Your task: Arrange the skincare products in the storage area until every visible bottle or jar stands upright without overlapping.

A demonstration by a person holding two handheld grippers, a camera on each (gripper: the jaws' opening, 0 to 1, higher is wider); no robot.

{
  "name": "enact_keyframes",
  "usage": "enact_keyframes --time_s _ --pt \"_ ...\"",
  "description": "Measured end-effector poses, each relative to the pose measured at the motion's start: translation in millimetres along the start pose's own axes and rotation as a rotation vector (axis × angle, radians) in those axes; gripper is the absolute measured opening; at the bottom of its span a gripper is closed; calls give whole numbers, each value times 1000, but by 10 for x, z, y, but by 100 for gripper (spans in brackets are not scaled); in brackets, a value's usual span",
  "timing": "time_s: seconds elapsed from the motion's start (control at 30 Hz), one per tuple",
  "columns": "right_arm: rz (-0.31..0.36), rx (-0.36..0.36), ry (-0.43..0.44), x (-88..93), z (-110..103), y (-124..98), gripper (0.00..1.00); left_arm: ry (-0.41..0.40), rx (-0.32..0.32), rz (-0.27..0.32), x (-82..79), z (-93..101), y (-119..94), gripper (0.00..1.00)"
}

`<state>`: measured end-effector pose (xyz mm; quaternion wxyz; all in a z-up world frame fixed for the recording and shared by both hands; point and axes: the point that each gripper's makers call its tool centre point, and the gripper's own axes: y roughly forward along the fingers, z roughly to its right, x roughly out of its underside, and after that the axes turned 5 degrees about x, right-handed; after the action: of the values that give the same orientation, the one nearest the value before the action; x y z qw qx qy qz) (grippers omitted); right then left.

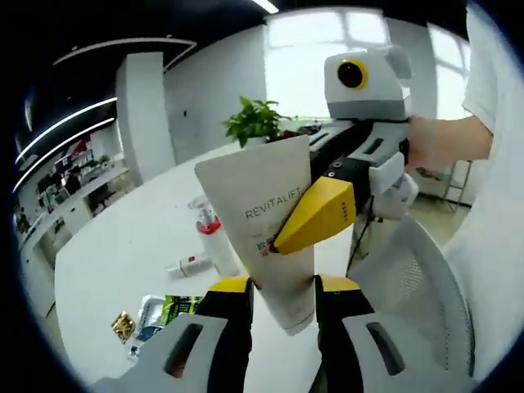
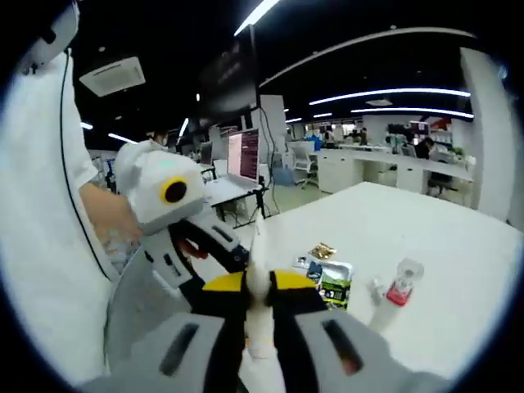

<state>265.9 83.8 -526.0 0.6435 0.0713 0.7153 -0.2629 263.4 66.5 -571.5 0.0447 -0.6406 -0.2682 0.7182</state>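
Note:
A white tube marked REVITALIFT (image 1: 266, 217) is held up in the air, flat crimped end up and narrow end down. My left gripper (image 1: 282, 288) is shut on its lower part, with a yellow-tipped jaw on each side. My right gripper reaches in from the right, and its yellow finger (image 1: 318, 214) presses on the tube's face. In the right gripper view the tube (image 2: 259, 307) shows edge-on, pinched in my right gripper (image 2: 259, 285). The left gripper (image 2: 233, 255) meets it from the left.
On the white table (image 1: 123, 246) lie a clear-capped bottle with a red collar (image 1: 211, 231), a small white tube (image 1: 188, 264) and several sachets (image 1: 168, 311). The bottle (image 2: 397, 291) and sachets (image 2: 334, 282) also show in the right gripper view. A mesh chair (image 1: 413, 278) is close, a potted plant (image 1: 255, 121) farther.

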Motion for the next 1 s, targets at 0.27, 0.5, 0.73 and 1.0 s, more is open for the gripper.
enact_keyframes --time_s 0.27,0.5,0.73,1.0 --pt "-5 -197 -54 -40 -248 -29 10 91 216 -23 -39 214 -31 23" --pt "-10 -268 -61 -20 -286 -19 10 143 300 -55 4 260 -68 19" --pt "-18 -281 -56 29 -221 19 11 129 303 -57 25 198 9 16" --pt "-63 -226 -31 222 -72 91 13 118 292 -81 160 91 186 15"
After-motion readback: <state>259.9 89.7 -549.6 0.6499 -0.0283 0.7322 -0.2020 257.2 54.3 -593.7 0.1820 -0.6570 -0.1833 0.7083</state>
